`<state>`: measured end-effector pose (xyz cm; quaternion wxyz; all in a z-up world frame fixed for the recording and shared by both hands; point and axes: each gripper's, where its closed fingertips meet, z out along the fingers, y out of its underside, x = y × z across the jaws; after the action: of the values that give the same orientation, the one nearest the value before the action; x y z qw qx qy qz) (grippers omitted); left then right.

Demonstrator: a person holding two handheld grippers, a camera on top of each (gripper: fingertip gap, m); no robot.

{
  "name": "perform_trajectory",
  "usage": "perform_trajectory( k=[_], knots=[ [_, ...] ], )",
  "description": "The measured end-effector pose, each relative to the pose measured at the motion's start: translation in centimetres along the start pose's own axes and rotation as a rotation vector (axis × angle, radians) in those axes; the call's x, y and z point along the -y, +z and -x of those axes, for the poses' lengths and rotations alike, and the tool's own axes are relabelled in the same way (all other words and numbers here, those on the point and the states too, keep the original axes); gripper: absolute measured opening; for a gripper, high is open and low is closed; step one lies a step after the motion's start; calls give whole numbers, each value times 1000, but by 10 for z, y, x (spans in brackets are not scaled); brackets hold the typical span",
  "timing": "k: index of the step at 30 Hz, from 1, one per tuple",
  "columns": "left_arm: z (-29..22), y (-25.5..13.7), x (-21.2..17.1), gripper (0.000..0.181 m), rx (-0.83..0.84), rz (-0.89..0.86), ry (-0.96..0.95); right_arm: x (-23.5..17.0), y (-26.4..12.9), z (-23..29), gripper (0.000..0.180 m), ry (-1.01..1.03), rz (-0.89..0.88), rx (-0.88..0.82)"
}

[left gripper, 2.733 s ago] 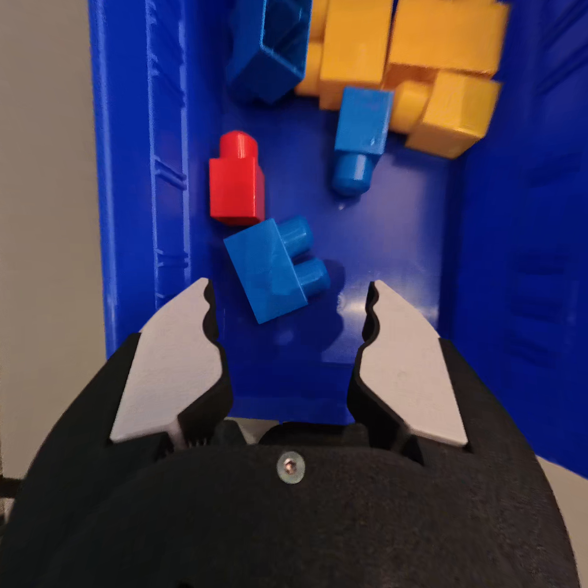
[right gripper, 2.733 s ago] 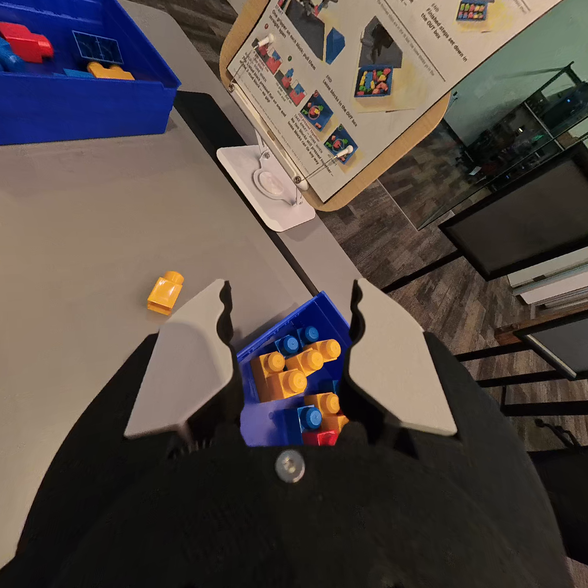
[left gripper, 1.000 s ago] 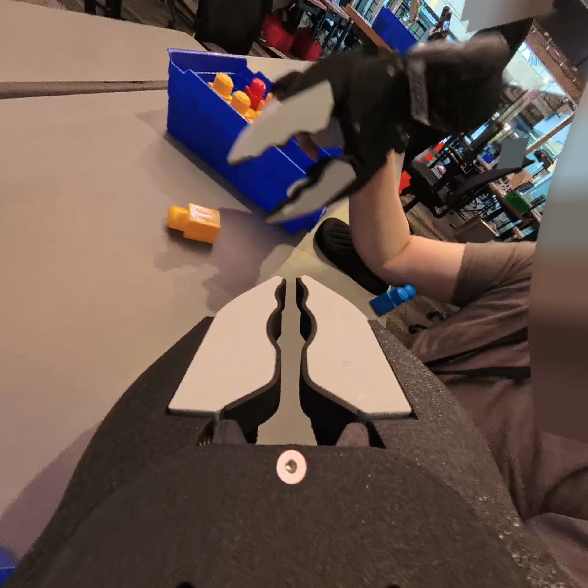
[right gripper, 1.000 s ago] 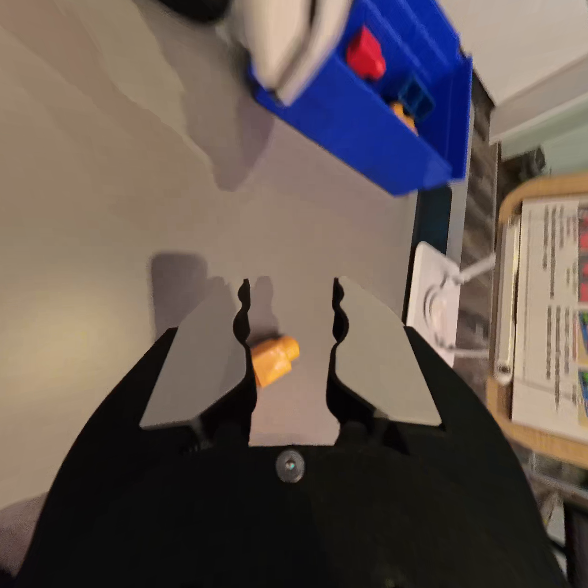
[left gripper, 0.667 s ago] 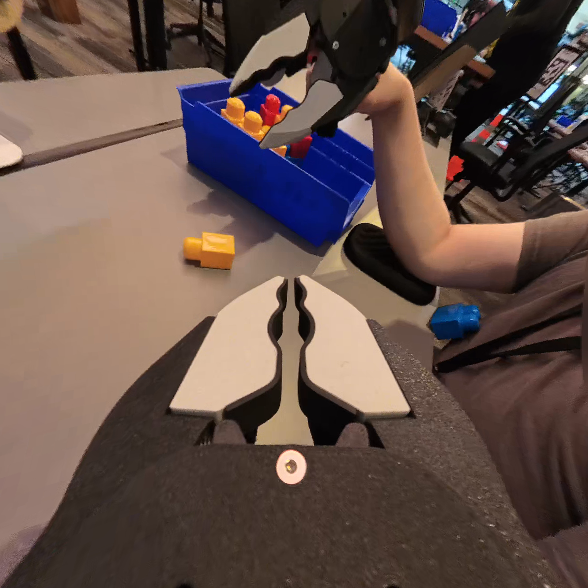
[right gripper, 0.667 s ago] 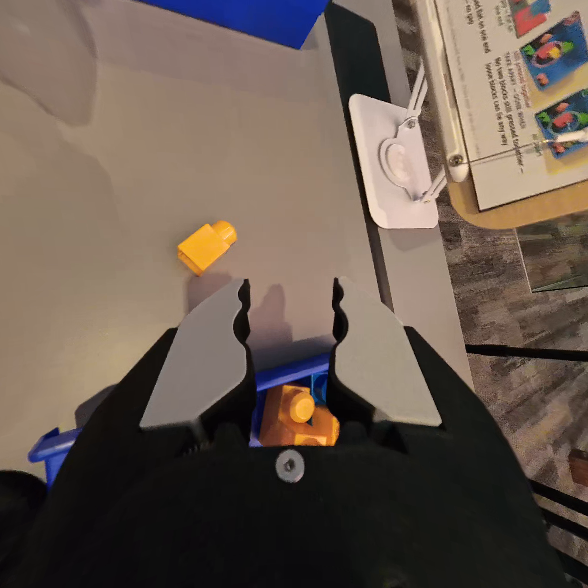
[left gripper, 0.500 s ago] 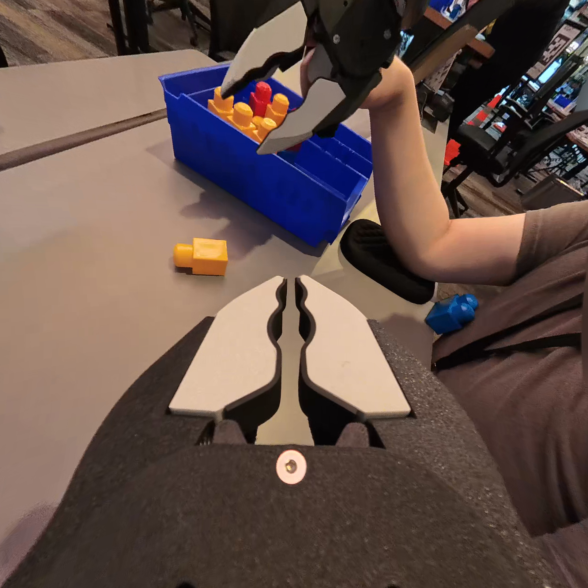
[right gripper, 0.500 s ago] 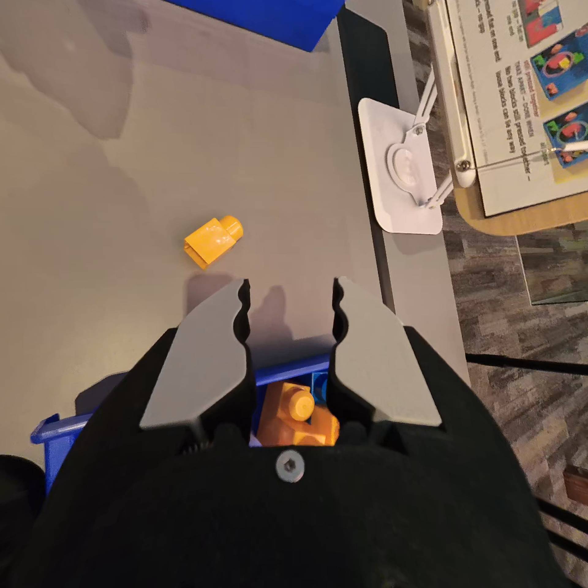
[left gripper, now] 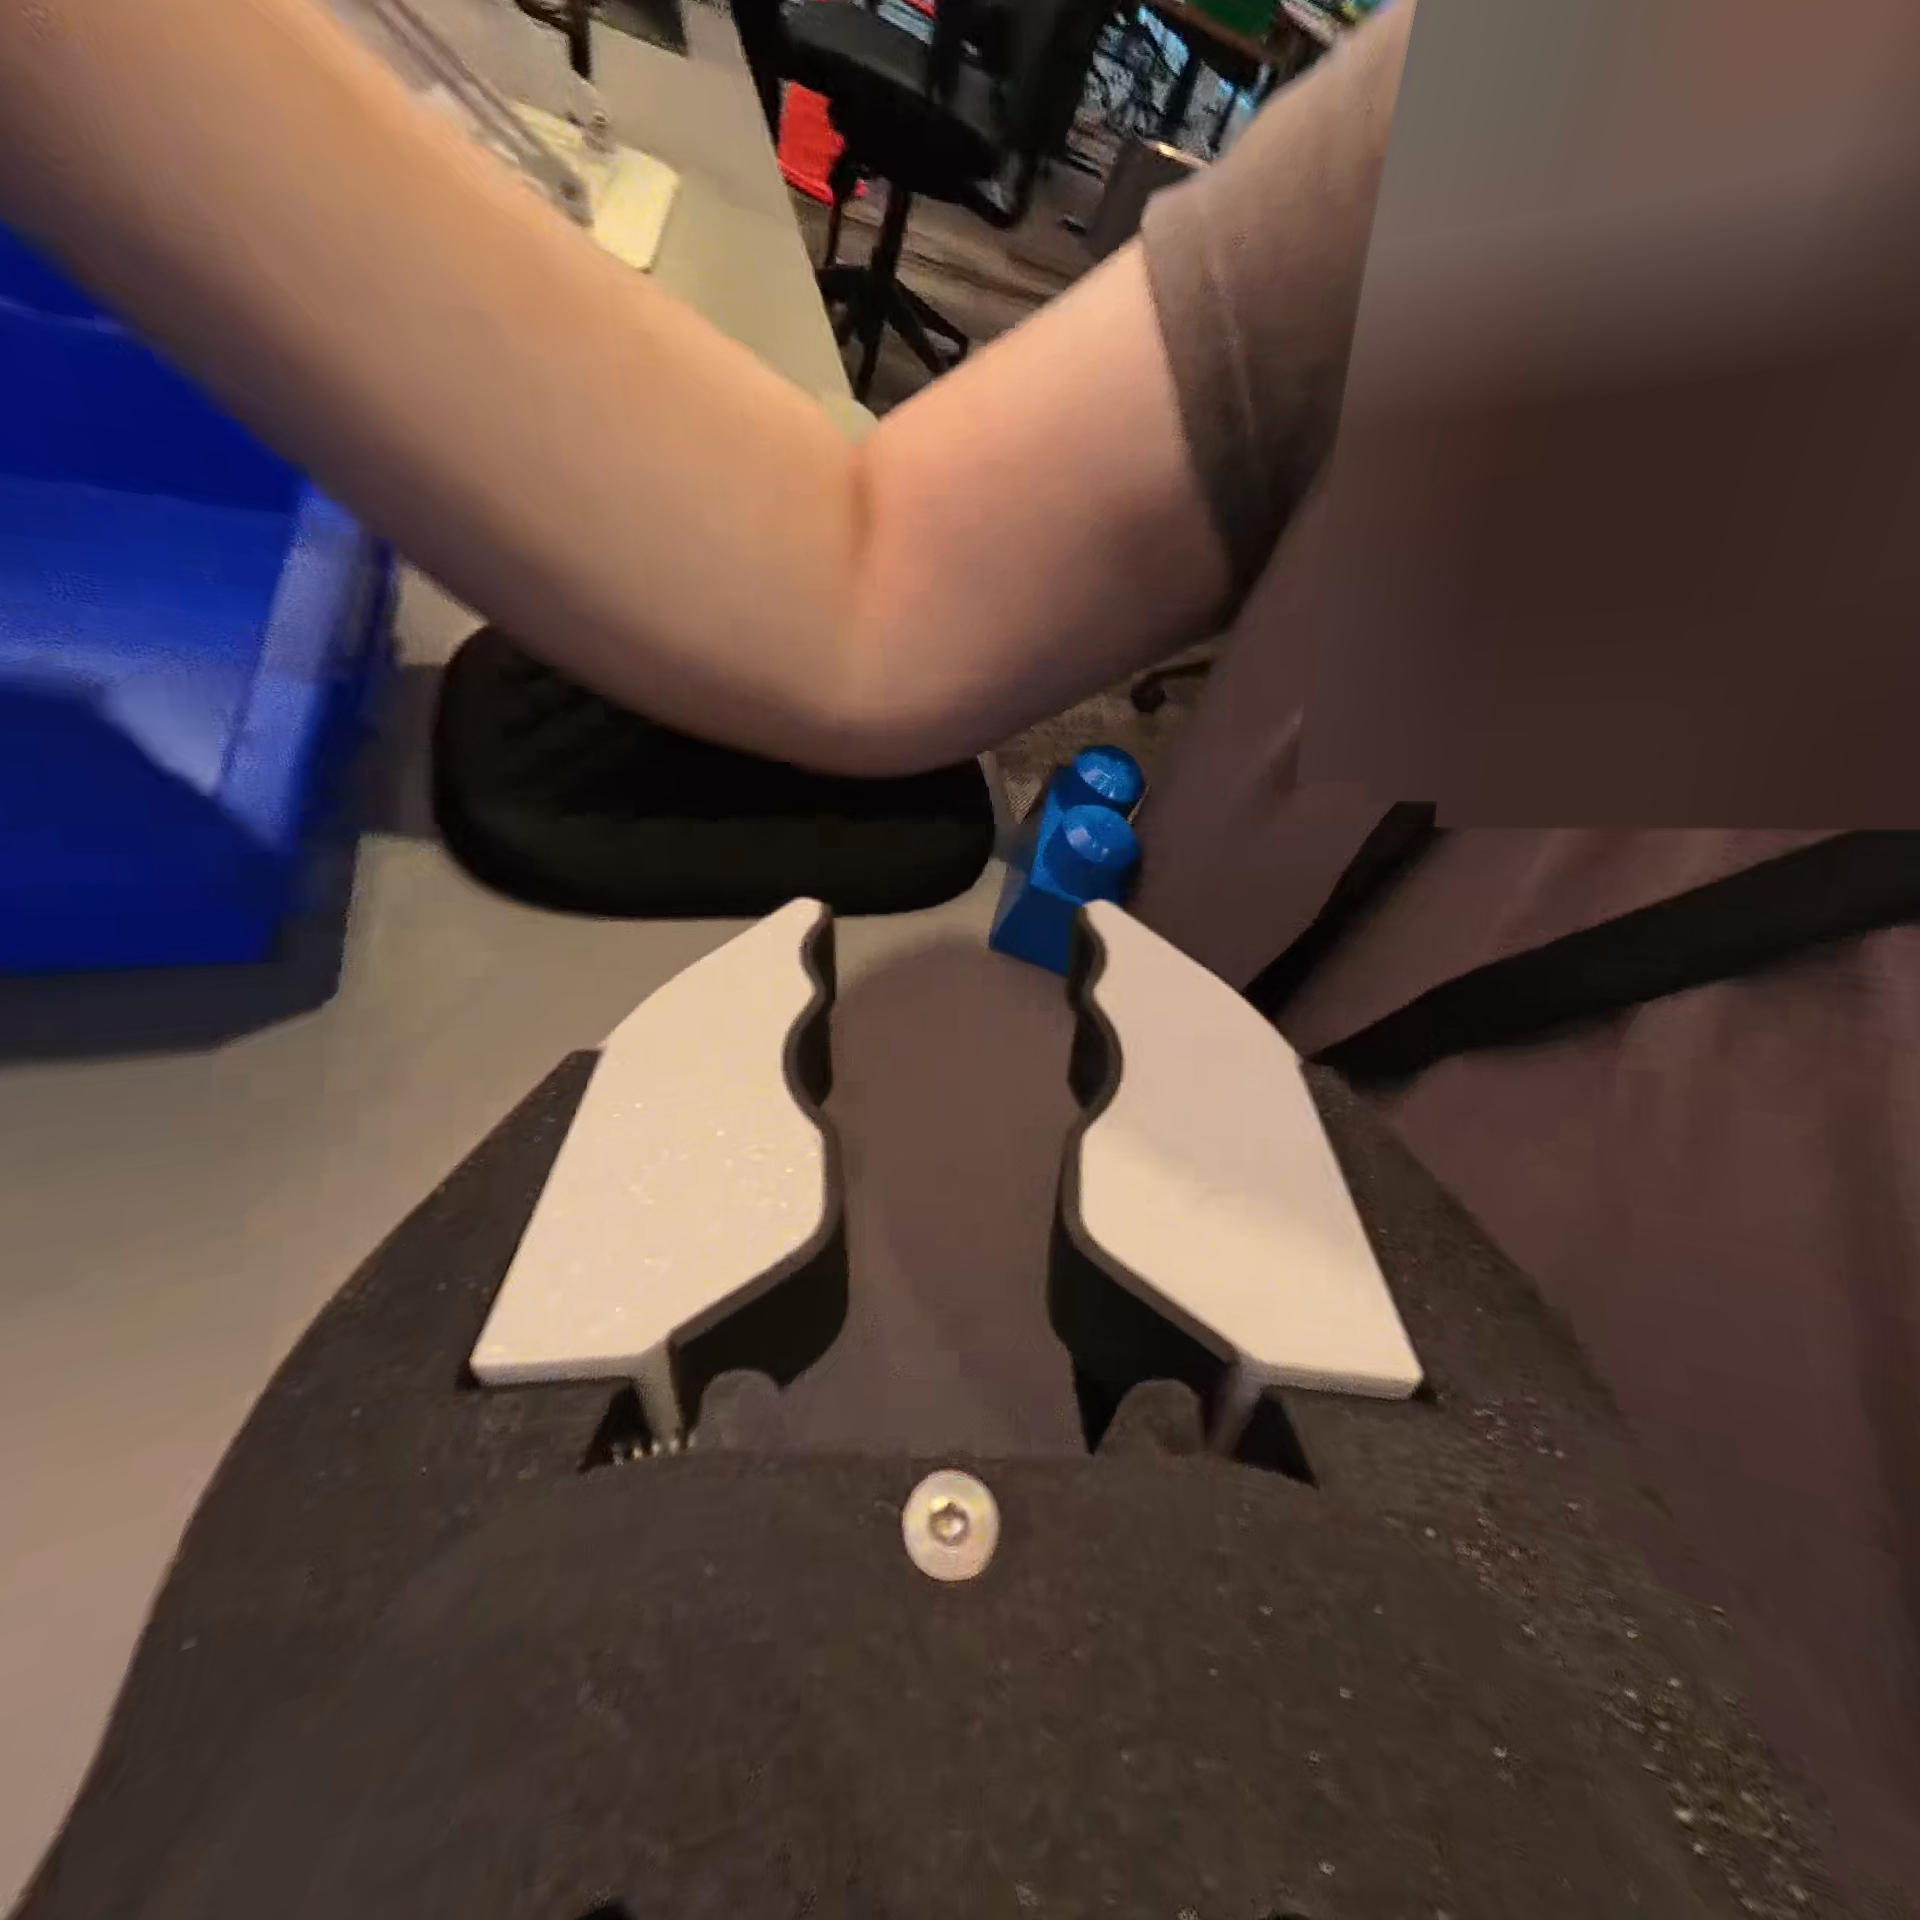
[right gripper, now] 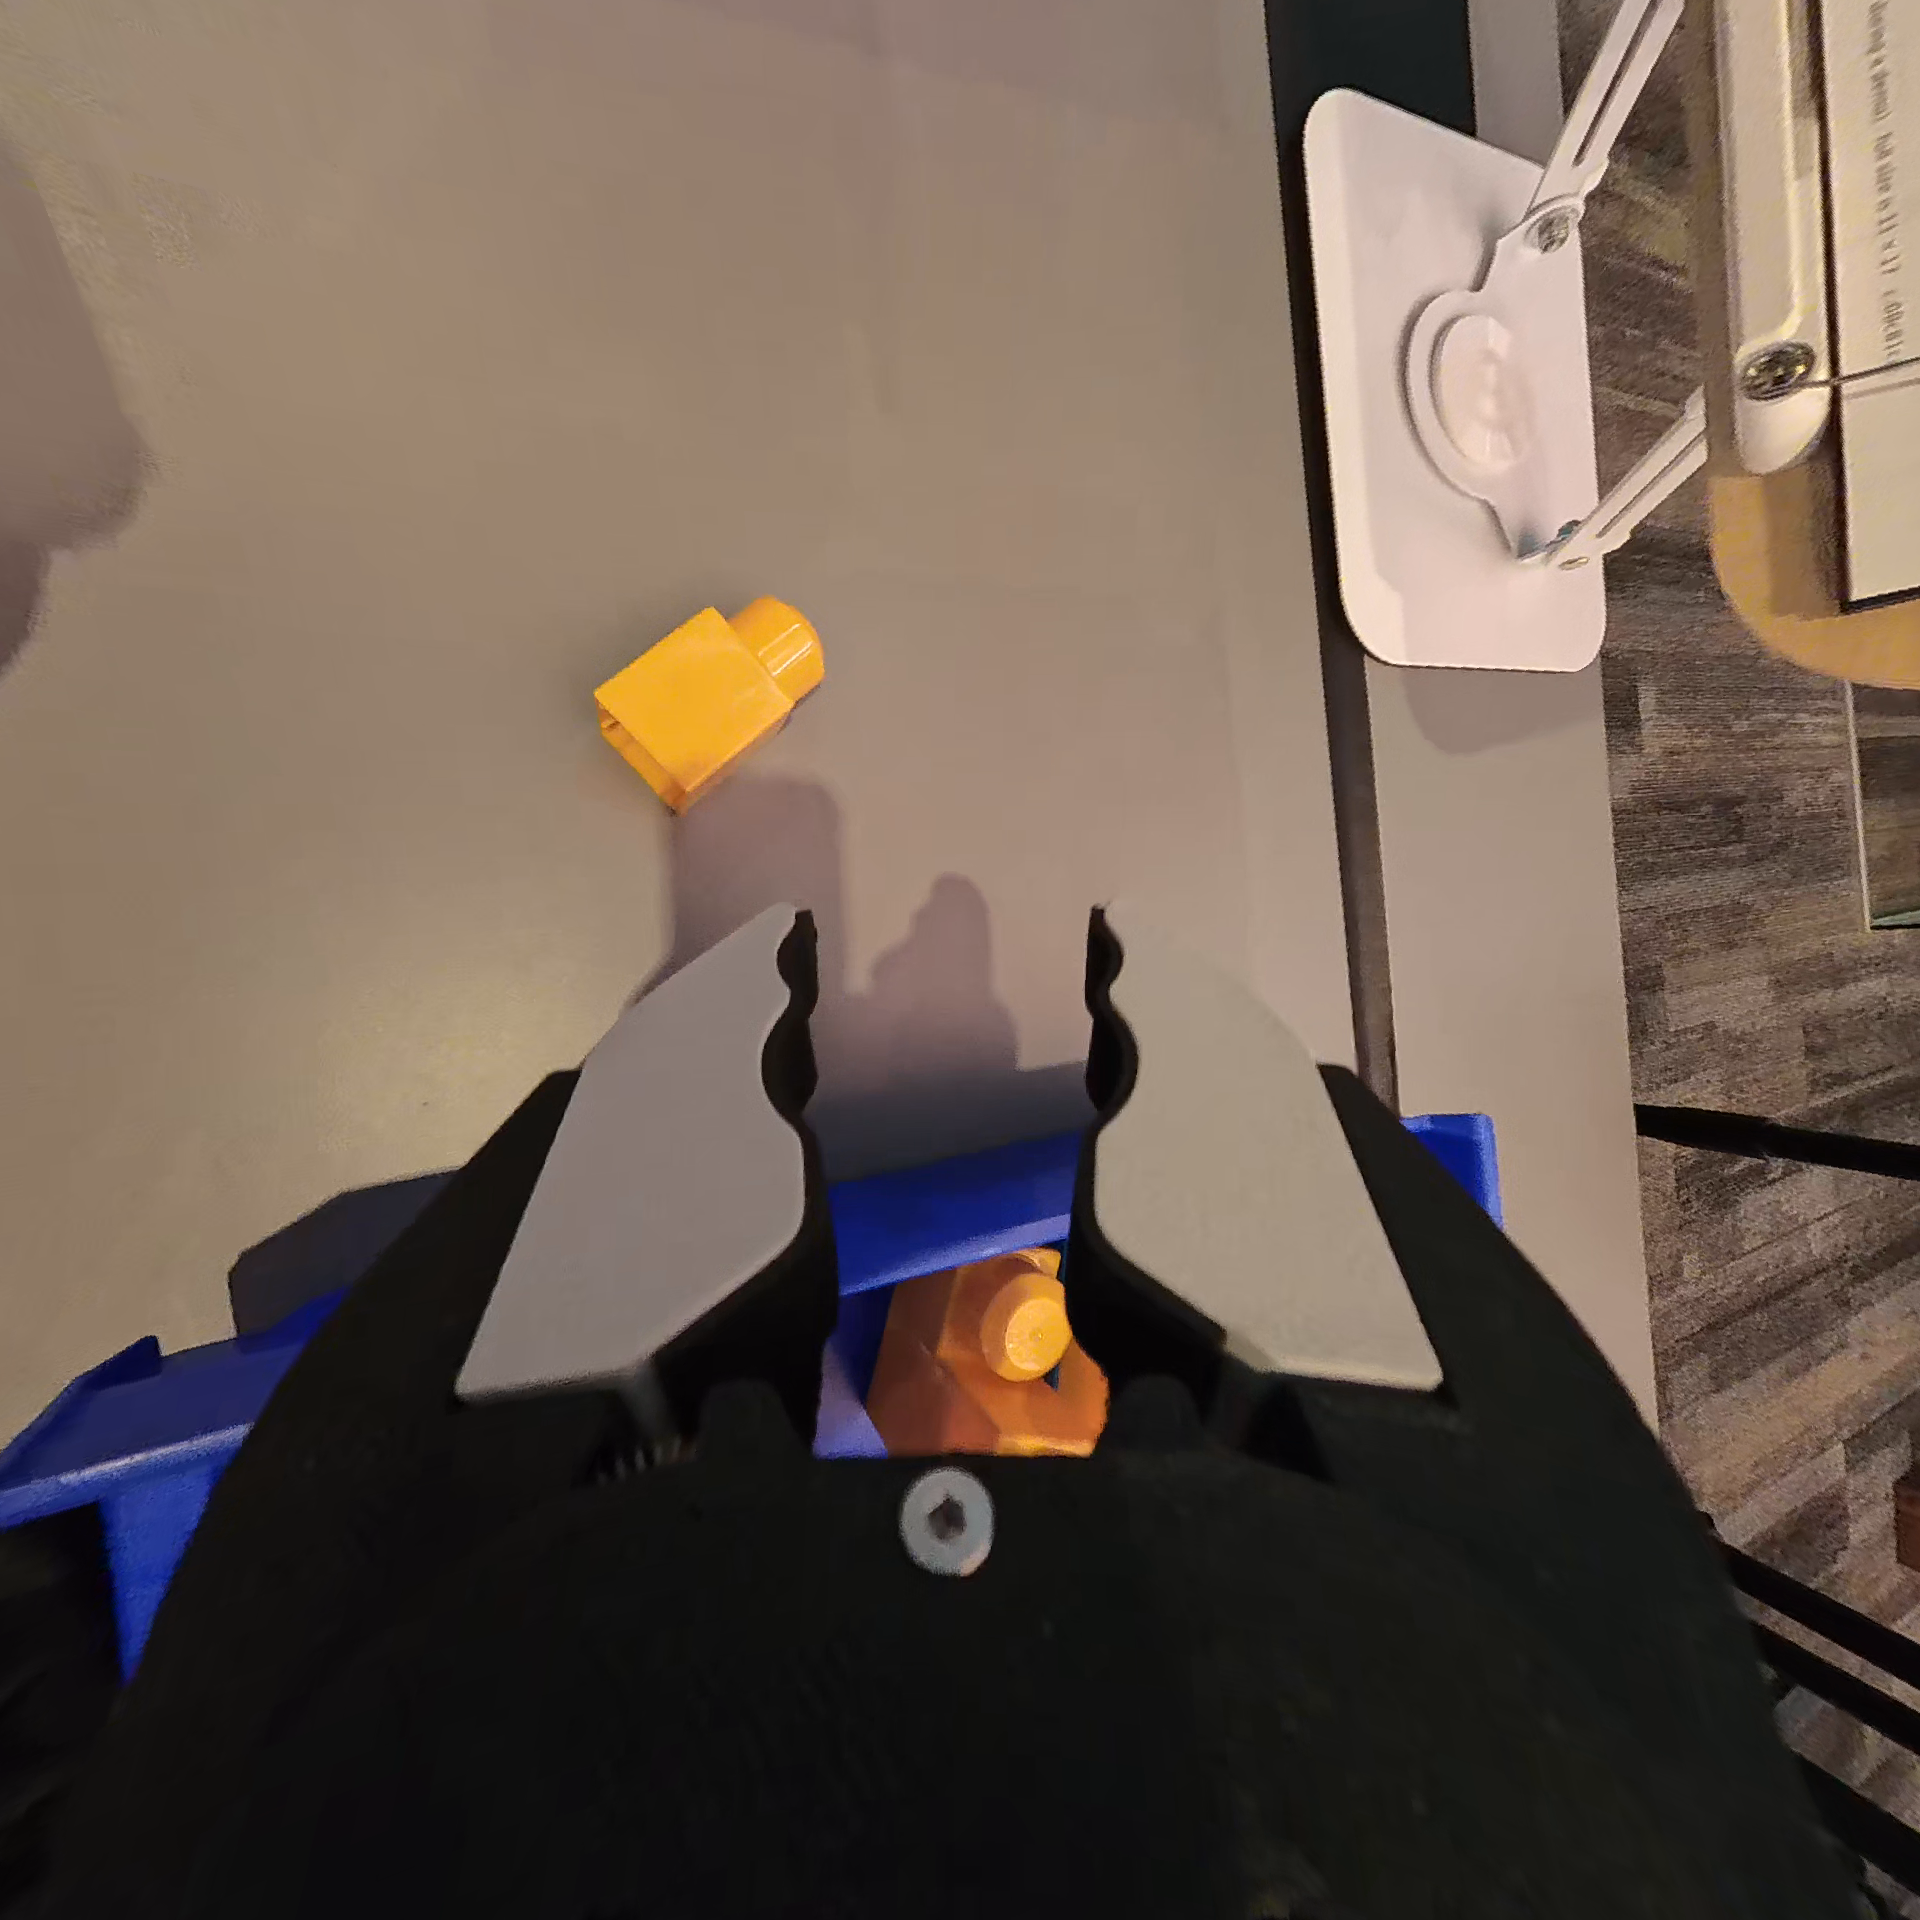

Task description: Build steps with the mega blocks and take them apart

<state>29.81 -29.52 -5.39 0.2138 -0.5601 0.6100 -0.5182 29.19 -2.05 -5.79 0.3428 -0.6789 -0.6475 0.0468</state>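
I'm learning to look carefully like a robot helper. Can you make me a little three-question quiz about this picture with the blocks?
1. True or false: the left hand-held gripper is squeezing the blue two-stud block.
2. Which colour is the single-stud block lying alone on the grey table? A red, B orange, C green.
3. Fill in: below the right hand-held gripper, orange blocks sit inside a ____ bin.

Key:
1. False. Its jaws are open and the block lies just past the right fingertip.
2. B.
3. Blue.
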Motion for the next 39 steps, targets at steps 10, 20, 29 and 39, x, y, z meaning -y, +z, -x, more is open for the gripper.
perform_trajectory(
  k=[10,20,29,39],
  knots=[
    [-10,52,-37,59,-82,150,111,-8,-11,-5,51,35,-25,-14],
    [19,3,-27,54,77,71,77,-11,-5,-6,51,45,-12,-12],
    [26,-46,-40,54,227,76,116,7,-21,-5,51,26,-59,-43],
    [37,-69,-42,51,279,32,47,22,-17,-3,51,13,-93,-23]
  ],
)
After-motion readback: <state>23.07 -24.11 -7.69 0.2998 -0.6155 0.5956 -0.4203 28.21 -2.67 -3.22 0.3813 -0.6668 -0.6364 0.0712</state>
